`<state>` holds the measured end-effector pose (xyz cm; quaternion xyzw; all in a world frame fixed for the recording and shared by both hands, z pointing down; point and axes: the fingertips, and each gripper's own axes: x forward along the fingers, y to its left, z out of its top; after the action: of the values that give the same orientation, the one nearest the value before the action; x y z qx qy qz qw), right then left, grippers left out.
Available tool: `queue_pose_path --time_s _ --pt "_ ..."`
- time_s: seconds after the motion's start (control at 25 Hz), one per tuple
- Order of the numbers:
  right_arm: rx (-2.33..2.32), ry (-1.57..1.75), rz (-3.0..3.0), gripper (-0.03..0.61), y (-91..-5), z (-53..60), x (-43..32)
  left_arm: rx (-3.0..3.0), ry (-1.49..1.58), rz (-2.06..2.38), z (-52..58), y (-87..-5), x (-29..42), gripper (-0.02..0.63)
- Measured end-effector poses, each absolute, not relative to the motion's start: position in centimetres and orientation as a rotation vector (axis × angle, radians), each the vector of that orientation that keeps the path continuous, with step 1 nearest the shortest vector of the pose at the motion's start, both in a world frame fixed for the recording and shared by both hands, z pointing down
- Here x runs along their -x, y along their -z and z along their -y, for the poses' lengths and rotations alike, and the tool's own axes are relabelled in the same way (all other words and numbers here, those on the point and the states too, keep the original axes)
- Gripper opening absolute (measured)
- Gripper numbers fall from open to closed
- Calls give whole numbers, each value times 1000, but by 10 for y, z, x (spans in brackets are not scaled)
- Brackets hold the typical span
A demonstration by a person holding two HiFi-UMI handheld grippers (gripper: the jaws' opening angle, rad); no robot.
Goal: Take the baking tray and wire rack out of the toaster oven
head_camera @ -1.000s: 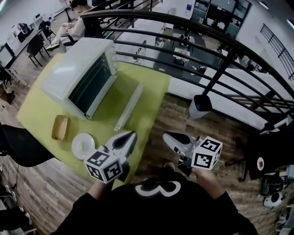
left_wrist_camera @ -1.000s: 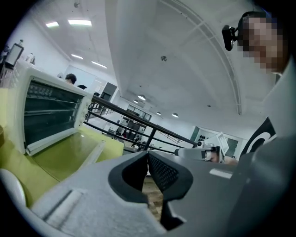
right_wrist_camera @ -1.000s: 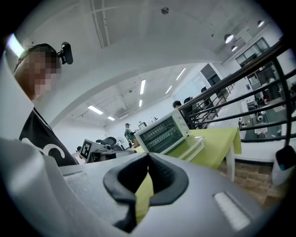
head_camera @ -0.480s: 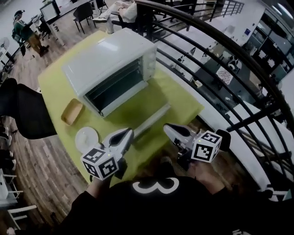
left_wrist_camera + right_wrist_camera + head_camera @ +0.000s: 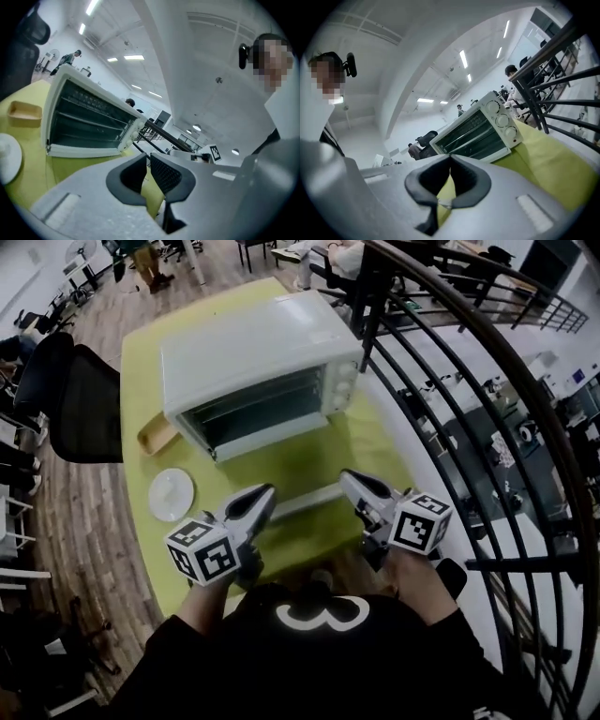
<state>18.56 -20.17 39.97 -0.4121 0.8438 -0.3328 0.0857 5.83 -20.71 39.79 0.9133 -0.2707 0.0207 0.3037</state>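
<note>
A white toaster oven (image 5: 258,367) stands on the yellow-green table (image 5: 141,352). Its glass door seems folded down flat, with the white handle bar (image 5: 305,501) nearest me. Wire rack bars (image 5: 89,119) show inside the dark cavity; I cannot pick out a baking tray. My left gripper (image 5: 262,495) is shut and empty, just left of the handle bar. My right gripper (image 5: 349,479) is shut and empty at the bar's right end. Both point at the oven (image 5: 478,129), a short way off from its front.
A white plate (image 5: 172,493) and a wooden tray (image 5: 155,437) lie left of the oven front. A black chair (image 5: 80,404) stands at the table's left. A black metal railing (image 5: 450,381) runs close along the table's right side.
The view has swung round so the oven now faces me squarely. Both grippers have moved from beyond the table's corner to over its near edge, still shut.
</note>
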Motion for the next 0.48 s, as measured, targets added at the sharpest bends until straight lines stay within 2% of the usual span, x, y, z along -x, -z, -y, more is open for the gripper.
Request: queue_pose_path --time_s 0.12,0.16,0.2,0.32,0.4,0.48 --pt "1172 1045 -2464 15 -404 225 -191 -2305 54 749 222 -402 -55 26" --pt "1155 1062 -2445 88 -406 233 -191 -2281 90 775 230 -403 -52 48" --pt "1147 1074 -2427 107 -409 242 -191 -2263 122 810 238 -404 -47 93" --pt "1141 1105 -2349 112 -418 272 -190 -2213 213 909 270 -405 -28 154" --pt "1110 1140 -2297 146 -419 294 -181 -2169 273 947 292 -405 -14 176" --pt "1096 1192 -2250 152 -422 314 -173 -2115 320 960 311 -409 -4 191"
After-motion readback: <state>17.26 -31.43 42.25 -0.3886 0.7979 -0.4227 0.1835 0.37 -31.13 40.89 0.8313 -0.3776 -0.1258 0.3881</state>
